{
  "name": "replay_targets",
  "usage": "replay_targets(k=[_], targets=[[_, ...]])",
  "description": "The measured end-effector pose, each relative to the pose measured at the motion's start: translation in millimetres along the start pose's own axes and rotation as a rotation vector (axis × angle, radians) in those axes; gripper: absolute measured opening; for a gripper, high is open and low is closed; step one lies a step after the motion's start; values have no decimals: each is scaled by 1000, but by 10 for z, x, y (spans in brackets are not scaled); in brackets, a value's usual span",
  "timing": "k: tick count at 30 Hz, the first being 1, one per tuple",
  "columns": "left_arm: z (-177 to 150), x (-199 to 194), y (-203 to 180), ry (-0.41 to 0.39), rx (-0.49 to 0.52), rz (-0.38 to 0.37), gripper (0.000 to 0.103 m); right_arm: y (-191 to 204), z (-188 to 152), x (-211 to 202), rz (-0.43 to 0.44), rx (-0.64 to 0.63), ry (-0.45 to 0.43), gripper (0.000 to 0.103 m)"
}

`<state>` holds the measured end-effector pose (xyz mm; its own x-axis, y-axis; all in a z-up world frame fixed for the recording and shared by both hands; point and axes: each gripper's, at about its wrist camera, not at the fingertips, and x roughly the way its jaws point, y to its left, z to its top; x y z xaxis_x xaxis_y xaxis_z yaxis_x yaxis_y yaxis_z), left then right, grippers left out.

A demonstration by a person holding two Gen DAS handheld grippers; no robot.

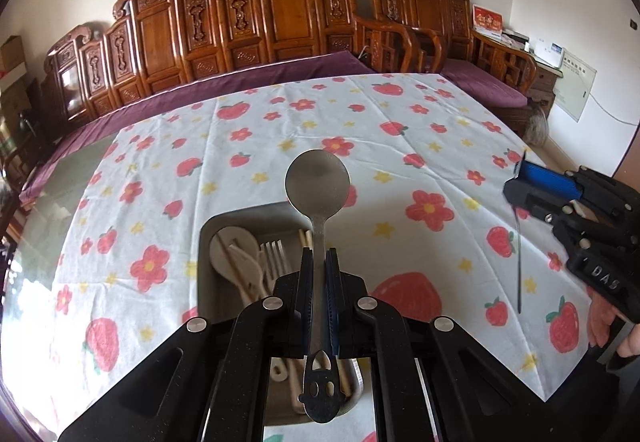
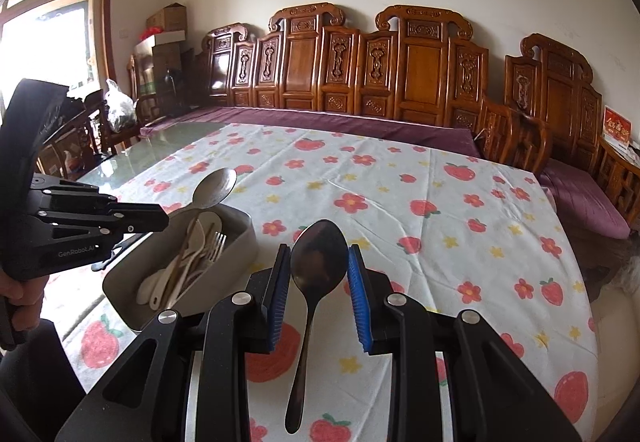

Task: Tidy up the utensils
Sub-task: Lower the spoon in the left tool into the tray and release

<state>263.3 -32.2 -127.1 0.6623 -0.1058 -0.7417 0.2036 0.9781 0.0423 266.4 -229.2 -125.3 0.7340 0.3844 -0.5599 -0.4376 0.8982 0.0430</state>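
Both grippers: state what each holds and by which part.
Left gripper grips a round-bowled metal spoon by its handle. Right gripper holds a dark oval spoon across its bowl edges.

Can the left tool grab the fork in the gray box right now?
Probably not yet. The left tool is already shut on a metal spoon, so its pads aren't free. The fork lies among other utensils in the box.

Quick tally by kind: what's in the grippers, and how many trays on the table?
Metal spoons held: 2 (smiley-handled spoon in left gripper, dark spoon in right gripper)
Utensil tray: 1
Total: 3
Tray contents overlap; not counted.
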Motion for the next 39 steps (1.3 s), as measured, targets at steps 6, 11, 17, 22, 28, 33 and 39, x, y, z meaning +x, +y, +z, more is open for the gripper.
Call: replay_targets(k=[6, 11, 17, 22, 28, 33, 39], targets=[[-160, 120, 231, 36, -36, 19, 5, 125, 21, -12, 16, -16, 2, 31], [-274, 349, 342, 76, -59, 36, 5, 174, 13, 2, 25, -21, 10, 31], [-368, 603, 355, 120, -64, 36, 6, 177, -18, 55, 31, -13, 32, 31], [-403, 729, 311, 144, -53, 29, 6, 201, -29, 83, 34, -11, 46, 31], [-446, 835, 315, 184, -64, 12, 6, 307, -11, 138, 37, -28, 64, 31], [-405, 669, 380, 145, -67, 6, 21, 433, 55, 128, 40, -42, 63, 31], [-378, 403, 612, 101, -98, 10, 22, 684, 214, 151, 75, -38, 55, 31]])
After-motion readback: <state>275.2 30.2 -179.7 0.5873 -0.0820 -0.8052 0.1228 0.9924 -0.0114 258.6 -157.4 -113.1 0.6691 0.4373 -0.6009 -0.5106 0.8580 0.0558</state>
